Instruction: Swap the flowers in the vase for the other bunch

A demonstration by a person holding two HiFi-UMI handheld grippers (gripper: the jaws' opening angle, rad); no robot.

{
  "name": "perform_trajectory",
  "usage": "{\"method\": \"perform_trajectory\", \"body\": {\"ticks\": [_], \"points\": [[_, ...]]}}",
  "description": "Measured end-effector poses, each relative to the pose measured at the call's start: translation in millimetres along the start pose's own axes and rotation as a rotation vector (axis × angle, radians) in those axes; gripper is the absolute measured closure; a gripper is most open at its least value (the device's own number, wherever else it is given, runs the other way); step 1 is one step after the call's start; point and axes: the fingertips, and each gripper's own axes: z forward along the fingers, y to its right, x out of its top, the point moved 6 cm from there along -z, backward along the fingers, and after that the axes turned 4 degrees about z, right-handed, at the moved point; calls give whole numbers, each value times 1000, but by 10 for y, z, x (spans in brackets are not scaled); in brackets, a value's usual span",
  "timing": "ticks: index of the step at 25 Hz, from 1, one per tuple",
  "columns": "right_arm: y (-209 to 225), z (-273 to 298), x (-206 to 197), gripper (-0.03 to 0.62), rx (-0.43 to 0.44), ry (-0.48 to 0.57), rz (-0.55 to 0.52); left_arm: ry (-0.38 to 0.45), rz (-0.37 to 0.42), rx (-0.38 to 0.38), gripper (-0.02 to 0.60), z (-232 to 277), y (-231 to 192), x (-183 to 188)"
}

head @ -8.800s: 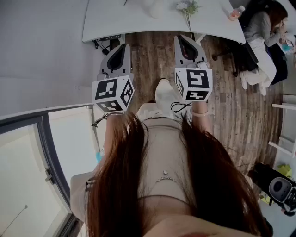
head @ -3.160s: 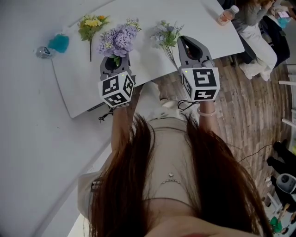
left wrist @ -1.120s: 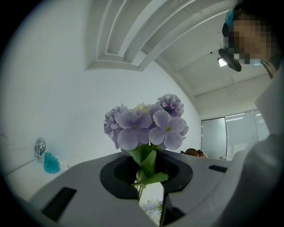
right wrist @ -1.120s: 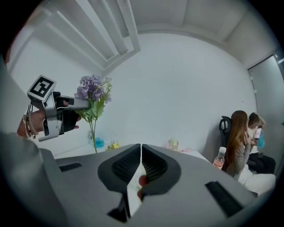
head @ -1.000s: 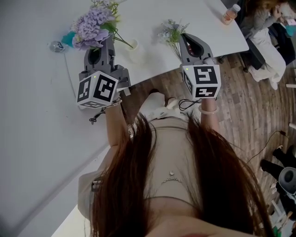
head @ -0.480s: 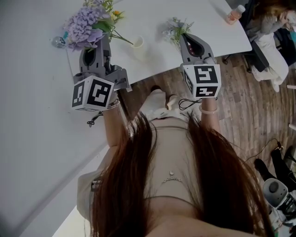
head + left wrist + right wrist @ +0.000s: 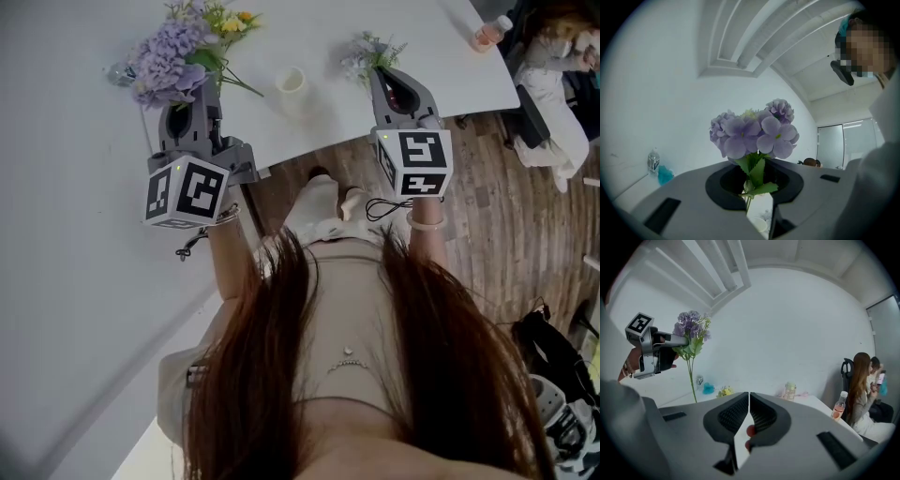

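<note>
My left gripper (image 7: 192, 97) is shut on the stem of a purple flower bunch (image 7: 165, 62), held in the air left of the small white vase (image 7: 291, 82). In the left gripper view the purple flower bunch (image 7: 753, 133) rises straight out of the left gripper (image 7: 757, 199). The vase stands with nothing in it on the white table (image 7: 427, 37). A pale bunch (image 7: 371, 54) lies on the table just beyond my right gripper (image 7: 385, 75), which is shut with nothing in it. A yellow bunch (image 7: 231, 19) lies further back. The right gripper view shows its jaws closed together (image 7: 748, 401).
A pink drink bottle (image 7: 491, 33) stands near the table's right corner, beside seated people (image 7: 860, 392). A small water bottle (image 7: 699, 379) and a teal object (image 7: 708, 388) sit at the far left by the wall. Wooden floor (image 7: 487, 187) lies right of the table.
My left gripper has carried the purple bunch to the left, so its stem tip now lies clear of the vase. The right gripper stays shut and sits a little nearer the pale bunch.
</note>
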Motion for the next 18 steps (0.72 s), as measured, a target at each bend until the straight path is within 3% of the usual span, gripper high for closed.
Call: {"method": "perform_trajectory", "body": {"ticks": [7,18], "points": [[-104,153,-57,565,7,-27,9,-88,8,44,495,-14,-254,-213],[-278,397,-167,565,-2,-91,-7,-230,-43,109,495,33,-760,-711]]}}
